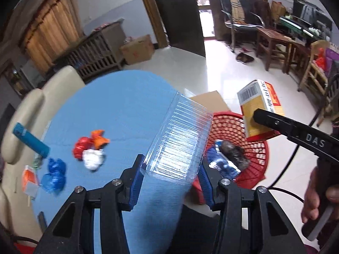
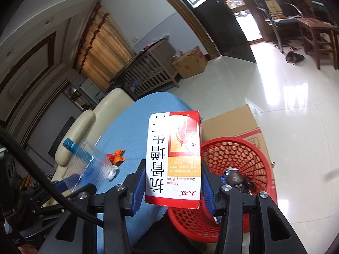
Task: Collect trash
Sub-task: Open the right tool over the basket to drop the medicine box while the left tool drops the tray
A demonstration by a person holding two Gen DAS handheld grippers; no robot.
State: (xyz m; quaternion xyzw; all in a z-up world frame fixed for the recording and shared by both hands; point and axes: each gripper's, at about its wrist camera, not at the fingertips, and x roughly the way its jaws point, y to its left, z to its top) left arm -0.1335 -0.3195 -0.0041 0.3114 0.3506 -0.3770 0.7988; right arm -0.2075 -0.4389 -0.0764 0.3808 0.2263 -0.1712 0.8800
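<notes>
Now shiny floor point(image 2: 275, 80) lies open beyond both claws. Under them, blue table point(image 1: 118, 105) ends beside red basket point(image 2: 239, 154). Left gripper point(image 1: 171, 169) squeezes clear box point(image 1: 180, 137); right gripper point(image 2: 172, 182) squeezes medicine box point(image 2: 173, 158) (upside-down words) over the basket's rim.

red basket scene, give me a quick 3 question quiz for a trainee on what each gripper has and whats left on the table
1. True or false: the left gripper is shut on a clear plastic container.
2. What does the right gripper hold? A) a blue bottle B) a red and yellow medicine box C) nothing
3. Name one colour of crumpled scrap lying on the blue table.

Key
1. True.
2. B; the box hangs near the red basket, which already holds some trash.
3. Red, orange, white or blue, for example the red scrap.
</notes>
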